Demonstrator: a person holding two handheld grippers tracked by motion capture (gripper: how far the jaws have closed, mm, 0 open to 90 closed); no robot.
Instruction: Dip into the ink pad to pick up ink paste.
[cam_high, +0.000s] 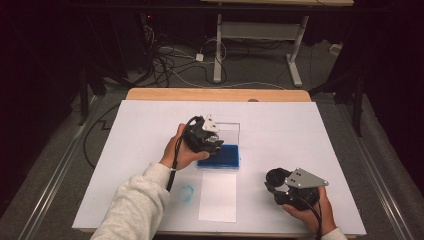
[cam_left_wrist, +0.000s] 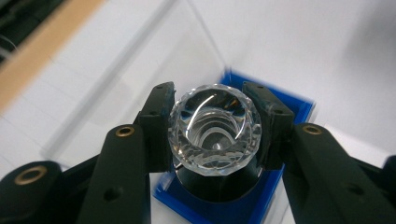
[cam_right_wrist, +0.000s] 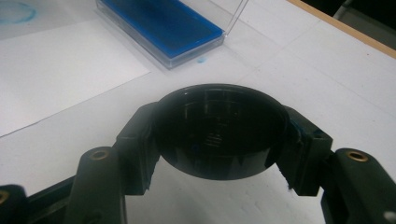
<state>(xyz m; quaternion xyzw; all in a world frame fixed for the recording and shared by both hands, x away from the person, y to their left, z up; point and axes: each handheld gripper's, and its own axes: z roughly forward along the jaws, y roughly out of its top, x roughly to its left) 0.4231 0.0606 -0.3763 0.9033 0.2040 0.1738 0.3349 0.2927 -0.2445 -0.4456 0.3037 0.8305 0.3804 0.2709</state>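
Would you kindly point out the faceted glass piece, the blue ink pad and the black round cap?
Faceted glass piece (cam_left_wrist: 215, 135), left gripper view, on its hollow centre.
Blue ink pad (cam_right_wrist: 161, 25), right gripper view, on its blue surface.
Black round cap (cam_right_wrist: 219, 130), right gripper view, on its dark inner face.

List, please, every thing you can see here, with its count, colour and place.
stamp: one, clear faceted top on a dark base, held in the left gripper above the ink pad
ink pad: one, blue, in a clear open case at mid-table
cap: one, black, round, held in the right gripper
paper: one sheet, white, in front of the ink pad
ink ring: one, blue, left of the paper
table: one, white top
left gripper: black, over the ink pad
right gripper: black, near right
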